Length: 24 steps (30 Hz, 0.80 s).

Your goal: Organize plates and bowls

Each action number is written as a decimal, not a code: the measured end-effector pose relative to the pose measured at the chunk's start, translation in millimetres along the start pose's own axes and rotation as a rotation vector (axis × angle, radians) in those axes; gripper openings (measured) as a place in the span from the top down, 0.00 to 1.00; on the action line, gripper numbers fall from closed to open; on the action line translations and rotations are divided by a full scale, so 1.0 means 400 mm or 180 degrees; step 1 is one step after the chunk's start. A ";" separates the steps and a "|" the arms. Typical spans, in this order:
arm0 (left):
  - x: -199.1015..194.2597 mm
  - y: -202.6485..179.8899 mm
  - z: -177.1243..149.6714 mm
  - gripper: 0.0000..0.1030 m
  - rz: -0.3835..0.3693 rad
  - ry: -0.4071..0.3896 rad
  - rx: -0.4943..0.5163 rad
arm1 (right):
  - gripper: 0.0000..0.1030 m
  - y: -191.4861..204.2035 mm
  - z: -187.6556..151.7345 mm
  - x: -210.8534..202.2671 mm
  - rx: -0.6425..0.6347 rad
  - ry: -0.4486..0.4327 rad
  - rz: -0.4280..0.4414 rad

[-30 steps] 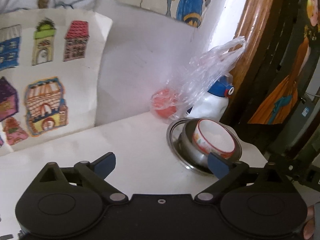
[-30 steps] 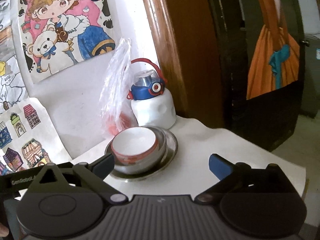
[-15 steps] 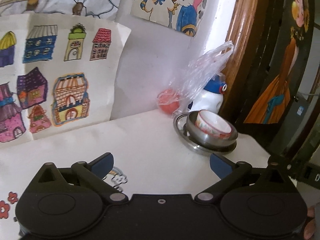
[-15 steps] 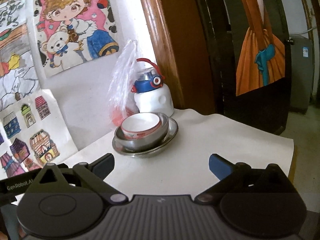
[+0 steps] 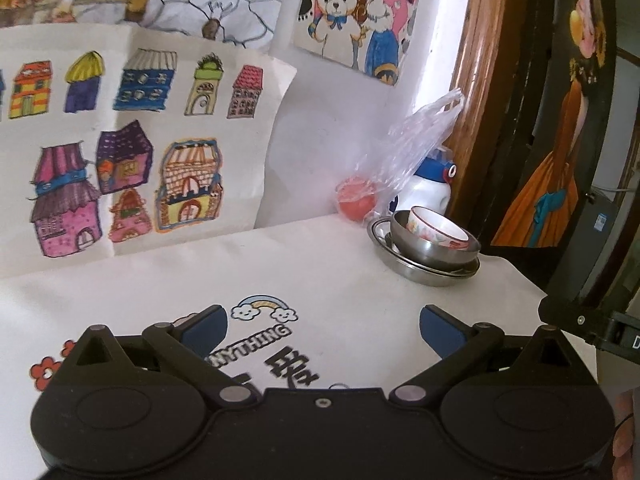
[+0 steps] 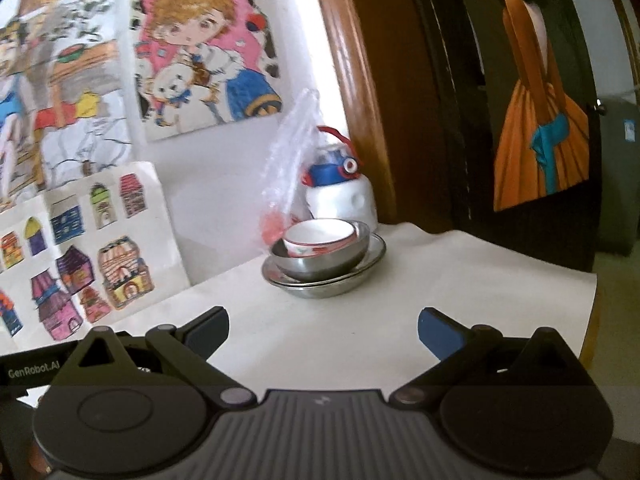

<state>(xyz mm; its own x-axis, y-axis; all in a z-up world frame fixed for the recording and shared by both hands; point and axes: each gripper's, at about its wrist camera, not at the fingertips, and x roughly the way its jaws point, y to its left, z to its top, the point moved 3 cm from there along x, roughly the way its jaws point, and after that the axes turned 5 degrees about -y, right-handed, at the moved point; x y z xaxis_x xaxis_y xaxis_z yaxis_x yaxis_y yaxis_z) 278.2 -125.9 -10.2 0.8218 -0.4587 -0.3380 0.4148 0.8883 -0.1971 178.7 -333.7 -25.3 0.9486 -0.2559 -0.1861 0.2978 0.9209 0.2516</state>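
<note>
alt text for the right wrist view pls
A white patterned bowl sits nested in a steel bowl on a steel plate at the table's back corner. The open, empty right gripper points at the stack from a distance.

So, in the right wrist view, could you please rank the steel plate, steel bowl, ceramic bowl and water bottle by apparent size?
1. steel plate, widest
2. steel bowl
3. ceramic bowl and water bottle: look alike, and the bottle stands farther back, partly hidden, so unranked.
</note>
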 end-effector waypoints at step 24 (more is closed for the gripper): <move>-0.430 -0.074 -0.104 0.01 0.0090 -0.0317 0.0101 | 0.00 0.027 -0.078 -0.419 0.0053 -0.0230 0.0066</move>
<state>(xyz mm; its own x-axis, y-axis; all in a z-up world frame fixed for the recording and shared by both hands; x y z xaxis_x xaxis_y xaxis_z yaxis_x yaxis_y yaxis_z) 108.3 -74.0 15.5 0.8675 -0.4304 -0.2495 0.4017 0.9019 -0.1589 19.5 -271.6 -21.1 0.9596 -0.2580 -0.1119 0.2792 0.9213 0.2706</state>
